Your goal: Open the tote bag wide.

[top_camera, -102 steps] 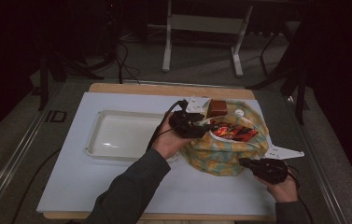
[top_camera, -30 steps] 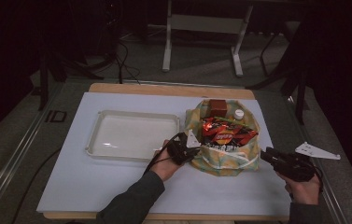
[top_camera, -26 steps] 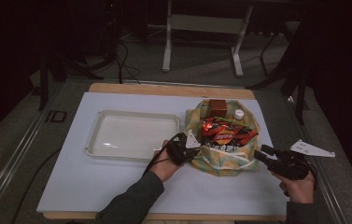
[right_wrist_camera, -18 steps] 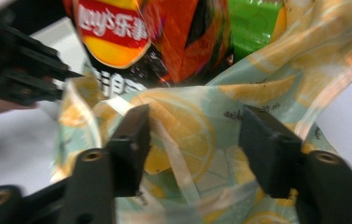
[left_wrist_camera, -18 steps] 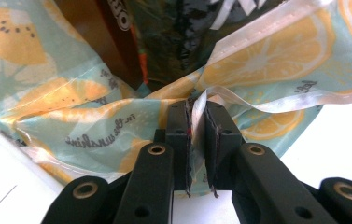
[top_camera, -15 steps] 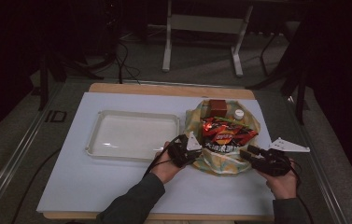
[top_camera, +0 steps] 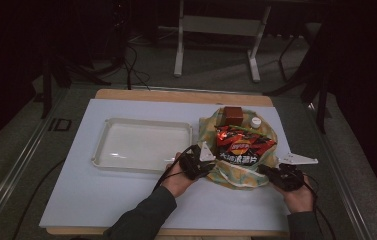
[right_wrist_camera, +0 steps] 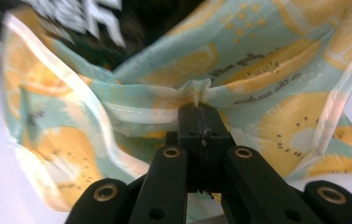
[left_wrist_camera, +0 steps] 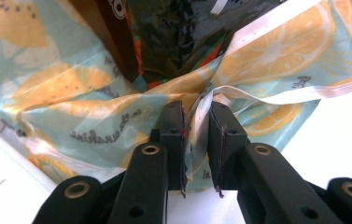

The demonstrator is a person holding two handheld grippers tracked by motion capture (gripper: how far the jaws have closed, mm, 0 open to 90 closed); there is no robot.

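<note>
The fruit-print bag [top_camera: 241, 172] sits on the right half of the white tabletop [top_camera: 101, 200], just beside the clear tray [top_camera: 143, 145]. Inside it lie a red chip packet [top_camera: 241, 145], a brown box [top_camera: 233, 116] and a small bottle with a white cap [top_camera: 256, 121].

The bag lies right between the two hands. The left gripper [top_camera: 201, 165] is at the bag's left edge, on the side next to the tray. The right gripper [top_camera: 271, 172] is at the bag's right front edge. So each gripper has its own side of the bag, and the bag's mouth runs across from one to the other.

In the right gripper view, the right gripper [right_wrist_camera: 201, 112] is clamped tight on a fold of the bag's rim [right_wrist_camera: 197, 95]; its jaws have just been closing on the cloth. In the left gripper view, the left gripper [left_wrist_camera: 196, 128] has a strip of the bag's edge [left_wrist_camera: 201, 105] between its jaws, but there is a gap and the pads do not seem to press on it. Its jaws have just been opening a little.

I think the next move depends on this: the right side is gripped and the left side is loose. If the right hand pulls now, the bag will likely tip or slide toward that side.
</note>
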